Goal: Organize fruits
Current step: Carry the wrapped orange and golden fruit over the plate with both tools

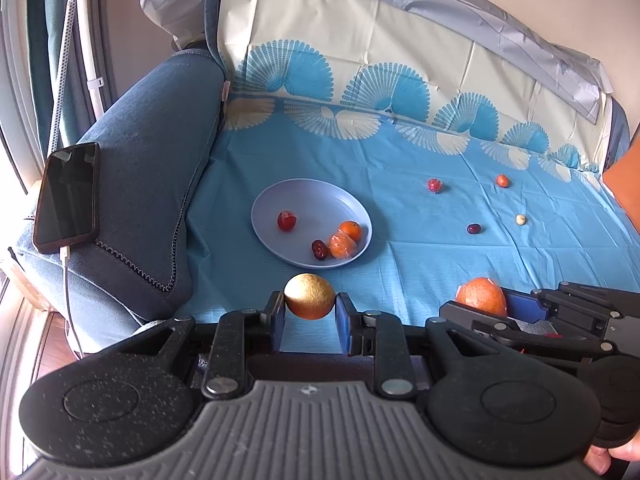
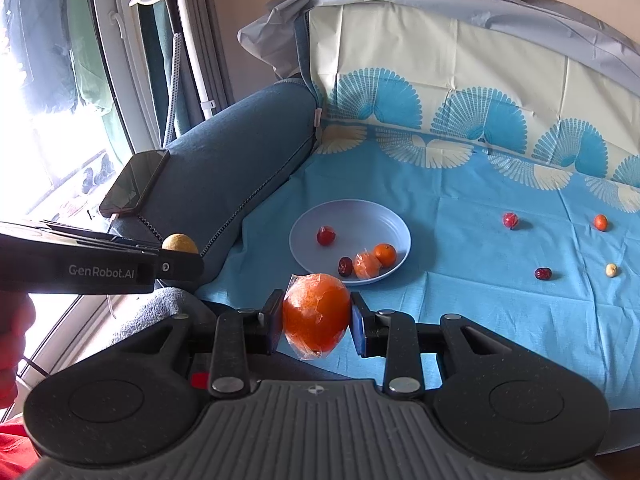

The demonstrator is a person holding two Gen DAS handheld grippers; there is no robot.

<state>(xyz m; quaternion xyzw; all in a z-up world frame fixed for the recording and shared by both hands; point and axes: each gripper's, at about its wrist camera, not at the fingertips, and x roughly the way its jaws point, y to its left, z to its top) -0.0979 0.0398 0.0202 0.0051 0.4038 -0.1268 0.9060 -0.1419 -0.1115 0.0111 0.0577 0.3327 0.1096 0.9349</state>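
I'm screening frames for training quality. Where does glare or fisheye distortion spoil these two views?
Right wrist view: the window at left is blown out white, washing detail; the wrapped orange in the right tongs shows film glints. Left wrist view: even light, mild glare at the left edge; the sofa back bows in both.

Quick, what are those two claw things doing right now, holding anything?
Left gripper: closed on a round yellow-brown fruit.
Right gripper: closed on a plastic-wrapped orange fruit.
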